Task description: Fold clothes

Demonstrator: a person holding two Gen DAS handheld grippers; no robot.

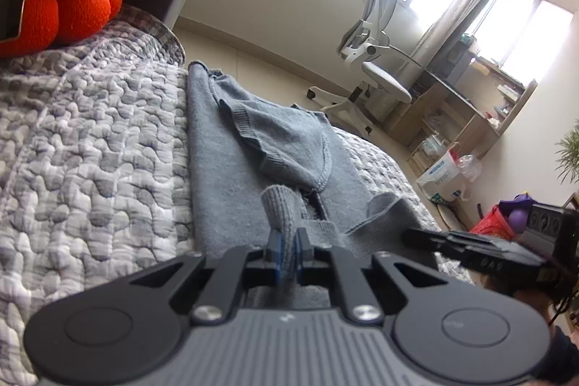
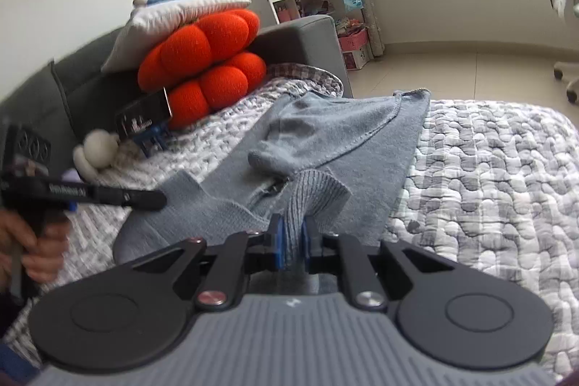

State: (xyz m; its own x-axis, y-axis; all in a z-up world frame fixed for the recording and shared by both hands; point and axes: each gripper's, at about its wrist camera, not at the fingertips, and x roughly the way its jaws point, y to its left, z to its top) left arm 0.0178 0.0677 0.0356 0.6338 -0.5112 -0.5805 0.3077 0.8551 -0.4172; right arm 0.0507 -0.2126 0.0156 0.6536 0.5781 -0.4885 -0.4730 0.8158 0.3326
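A grey knit sweater (image 1: 231, 161) lies on the quilted bed cover, partly folded, with a sleeve laid across its body. My left gripper (image 1: 288, 250) is shut on a ribbed edge (image 1: 280, 205) of the sweater near the hem. My right gripper (image 2: 292, 243) is shut on another ribbed edge (image 2: 315, 190) of the same sweater (image 2: 347, 140). Each gripper shows in the other's view: the right one (image 1: 481, 248) at the right, the left one (image 2: 90, 196) at the left, held in a hand.
The grey-white quilt (image 1: 90, 132) covers the bed (image 2: 488, 176). An orange knotted cushion (image 2: 206, 60), a white pillow (image 2: 173, 20) and a small white toy (image 2: 96, 151) sit by the grey headboard. A white office chair (image 1: 372, 60), a desk and bags stand beyond the bed.
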